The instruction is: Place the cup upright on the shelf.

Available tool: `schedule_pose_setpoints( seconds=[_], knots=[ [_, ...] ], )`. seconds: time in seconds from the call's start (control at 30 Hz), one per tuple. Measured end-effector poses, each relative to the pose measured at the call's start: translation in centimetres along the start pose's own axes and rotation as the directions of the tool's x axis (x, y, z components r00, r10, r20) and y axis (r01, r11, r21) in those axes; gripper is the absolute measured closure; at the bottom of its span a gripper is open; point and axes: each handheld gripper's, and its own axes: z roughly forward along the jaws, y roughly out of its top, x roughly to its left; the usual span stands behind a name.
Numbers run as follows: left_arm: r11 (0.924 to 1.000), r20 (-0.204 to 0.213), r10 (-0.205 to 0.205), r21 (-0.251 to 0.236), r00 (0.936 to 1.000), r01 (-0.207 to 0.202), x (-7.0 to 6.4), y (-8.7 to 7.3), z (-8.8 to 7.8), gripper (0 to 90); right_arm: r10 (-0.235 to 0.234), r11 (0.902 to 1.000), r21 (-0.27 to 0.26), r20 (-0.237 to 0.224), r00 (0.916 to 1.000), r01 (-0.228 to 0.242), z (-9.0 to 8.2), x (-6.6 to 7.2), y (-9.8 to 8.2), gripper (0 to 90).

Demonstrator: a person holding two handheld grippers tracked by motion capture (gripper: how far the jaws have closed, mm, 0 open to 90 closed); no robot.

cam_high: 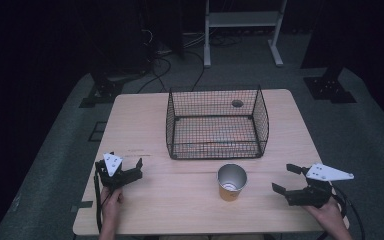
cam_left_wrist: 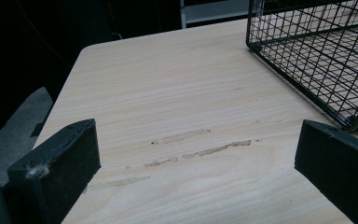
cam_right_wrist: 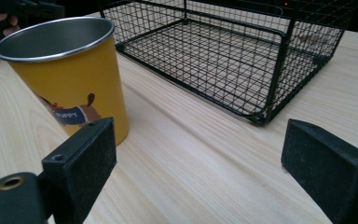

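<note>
A yellow metal cup (cam_high: 231,182) with a cartoon dog print stands upright and empty at the table's front middle. In the right gripper view the cup (cam_right_wrist: 70,79) is just beyond my left jaw, outside the gap. My right gripper (cam_high: 281,177) rests to the right of the cup, pointing toward it, jaws open with nothing between them (cam_right_wrist: 198,140). My left gripper (cam_high: 125,161) sits at the front left of the table, open and empty (cam_left_wrist: 196,144), over bare wood. A black wire basket (cam_high: 215,132) stands empty behind the cup.
The light wooden table (cam_high: 180,200) has faint smears on its surface. The basket's near corner (cam_left_wrist: 317,56) lies to the right ahead of the left gripper. Cables and a white shelf frame (cam_high: 242,20) are on the floor beyond the table.
</note>
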Motion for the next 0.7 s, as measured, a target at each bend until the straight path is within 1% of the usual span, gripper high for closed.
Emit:
schedule_pose_setpoints(
  seconds=[0.2, 0.3, 0.43, 0.53, 0.7],
  knots=[
    [1.0000, -0.001, 0.003, -0.001, 1.0000, -0.003, 0.0, 0.0, 0.0, 0.0, -0.035, 0.9992, 0.019, -0.019, 0.9992, 0.036, 0.4, 0.9, 0.4, 9.5],
    [1.0000, -0.001, 0.001, -0.001, 1.0000, -0.001, 0.0, 0.0, 0.0, 0.0, -0.052, 0.9985, 0.016, -0.033, 0.9981, 0.053, 0.5, 1.4, 0.6, 9.5],
    [1.0000, 0.000, 0.003, -0.001, 1.0000, -0.003, 0.0, 0.0, 0.0, 0.0, -0.060, 0.9980, 0.019, -0.051, 0.9969, 0.061, 0.7, 1.9, 1.0, 9.5],
    [1.0000, 0.000, 0.002, -0.001, 1.0000, -0.002, 0.0, 0.0, 0.0, 0.0, -0.071, 0.9972, 0.020, -0.059, 0.9958, 0.072, 0.9, 2.2, 1.2, 9.5],
    [1.0000, 0.000, 0.002, -0.002, 1.0000, -0.002, 0.0, 0.0, 0.0, 0.0, -0.074, 0.9968, 0.026, -0.069, 0.9949, 0.076, 1.2, 2.7, 1.3, 9.5]
  ],
)
